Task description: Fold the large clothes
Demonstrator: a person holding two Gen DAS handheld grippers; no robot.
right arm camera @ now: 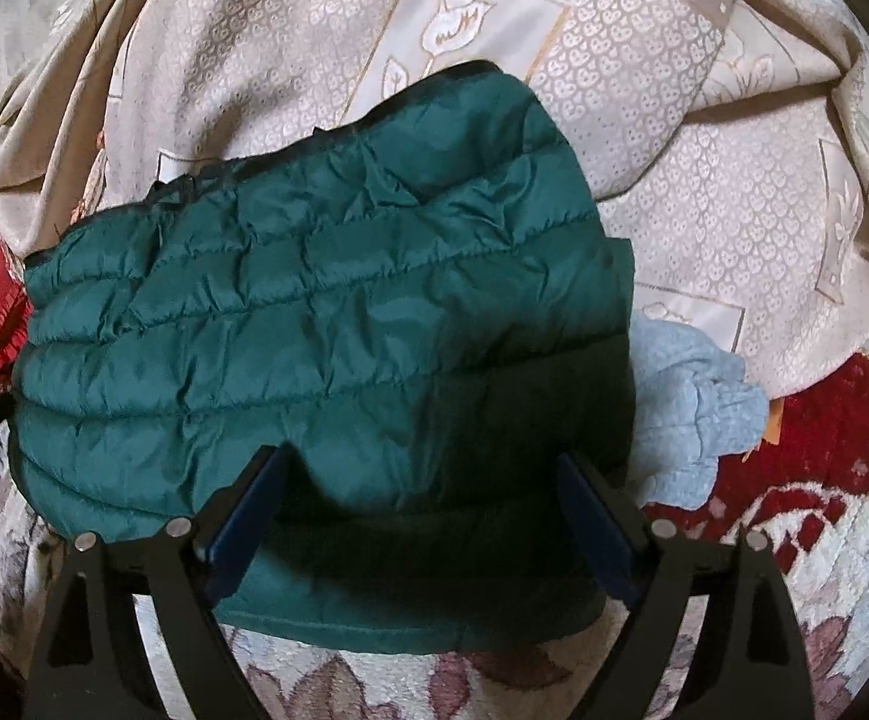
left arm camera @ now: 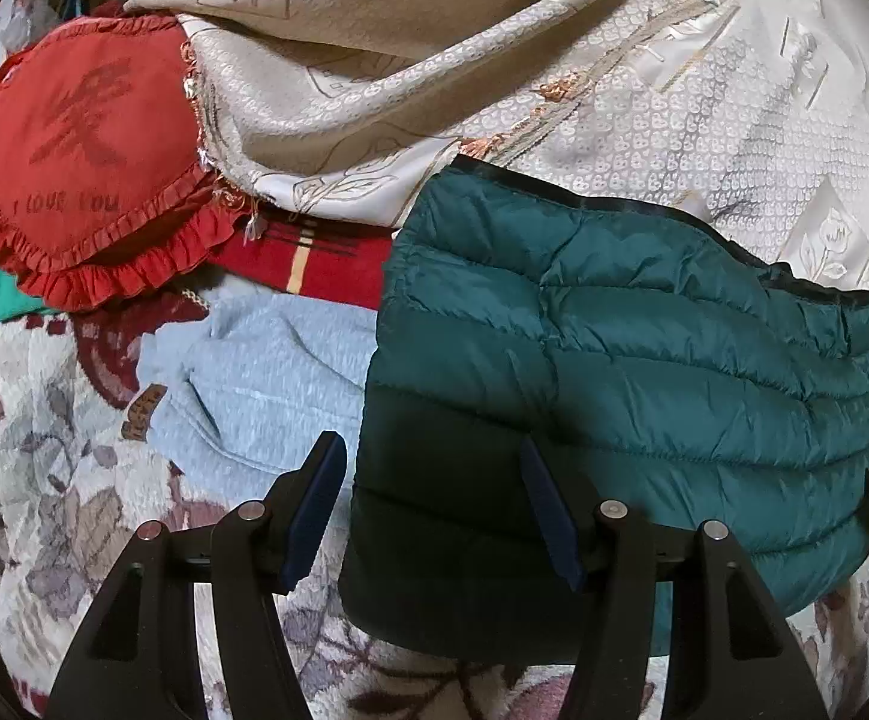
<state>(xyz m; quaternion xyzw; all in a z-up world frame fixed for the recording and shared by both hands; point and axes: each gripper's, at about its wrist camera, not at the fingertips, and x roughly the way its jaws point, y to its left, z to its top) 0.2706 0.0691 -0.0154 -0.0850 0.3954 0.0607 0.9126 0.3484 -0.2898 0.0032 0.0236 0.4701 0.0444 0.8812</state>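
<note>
A dark green quilted puffer jacket (left arm camera: 626,372) lies folded into a compact rectangle on a floral bed cover; it also shows in the right wrist view (right arm camera: 314,324). My left gripper (left arm camera: 431,468) is open over the jacket's near left edge, one finger off the jacket and one over it. My right gripper (right arm camera: 419,480) is open above the jacket's near edge, its fingers spread wide with nothing between them. Neither gripper holds cloth.
A light blue knit garment (left arm camera: 266,372) lies left of the jacket, seen at its right in the right wrist view (right arm camera: 692,402). A red heart-shaped cushion (left arm camera: 92,162) and a beige patterned blanket (left arm camera: 494,60) lie behind. The floral cover (left arm camera: 44,480) runs along the near edge.
</note>
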